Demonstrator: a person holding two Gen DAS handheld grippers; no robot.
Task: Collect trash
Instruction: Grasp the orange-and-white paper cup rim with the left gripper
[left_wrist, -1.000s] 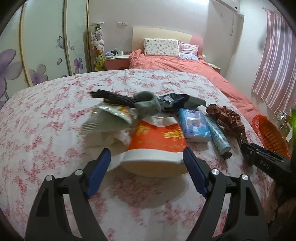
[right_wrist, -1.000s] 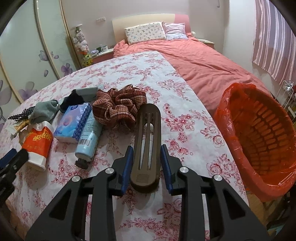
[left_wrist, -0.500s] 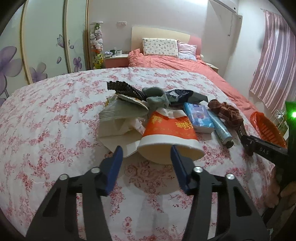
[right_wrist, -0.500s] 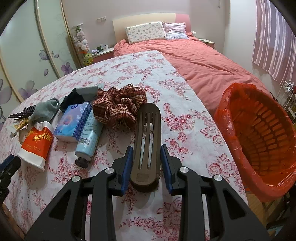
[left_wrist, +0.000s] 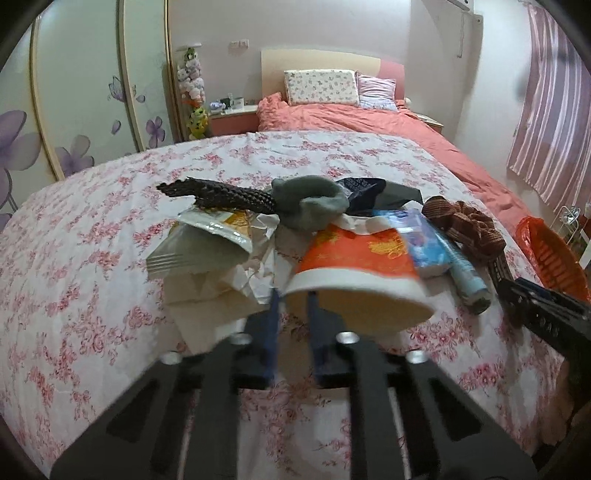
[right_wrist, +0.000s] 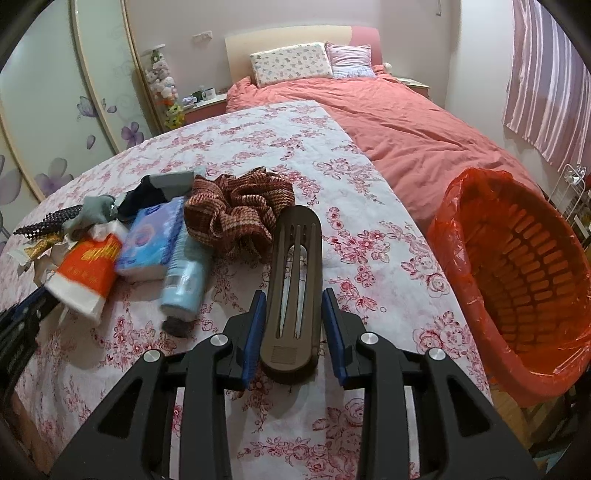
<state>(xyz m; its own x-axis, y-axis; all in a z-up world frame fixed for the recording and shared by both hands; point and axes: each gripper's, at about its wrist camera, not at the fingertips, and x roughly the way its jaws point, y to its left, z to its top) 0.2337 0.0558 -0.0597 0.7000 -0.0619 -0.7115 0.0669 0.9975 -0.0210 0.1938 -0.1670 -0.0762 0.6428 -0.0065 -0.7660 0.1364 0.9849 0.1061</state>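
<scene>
An orange and white paper cup (left_wrist: 362, 254) lies on its side on the flowered bedspread (left_wrist: 92, 258), mouth towards me. My left gripper (left_wrist: 292, 295) is closing on the left part of the cup's rim, one blue pad outside the wall and one inside. In the right wrist view the cup (right_wrist: 88, 266) hangs at the tip of that gripper (right_wrist: 33, 302). My right gripper (right_wrist: 293, 295) is shut on a brown slotted case (right_wrist: 295, 258) that points away from me. An orange bin (right_wrist: 517, 277) lined with a red bag stands to the right, off the bed.
Crumpled wrappers (left_wrist: 199, 243), a grey sock (left_wrist: 310, 201) and a black beaded strip (left_wrist: 221, 194) lie behind the cup. A blue tissue pack (right_wrist: 151, 236), a pale blue tube (right_wrist: 186, 269) and a brown scrunchie (right_wrist: 236, 206) lie between the grippers. Beyond is a pink duvet (right_wrist: 406, 122).
The left gripper's jaws went from wide apart to nearly together, onto the cup's rim, and the cup has tipped and shifted. The right gripper and the brown case have not moved.
</scene>
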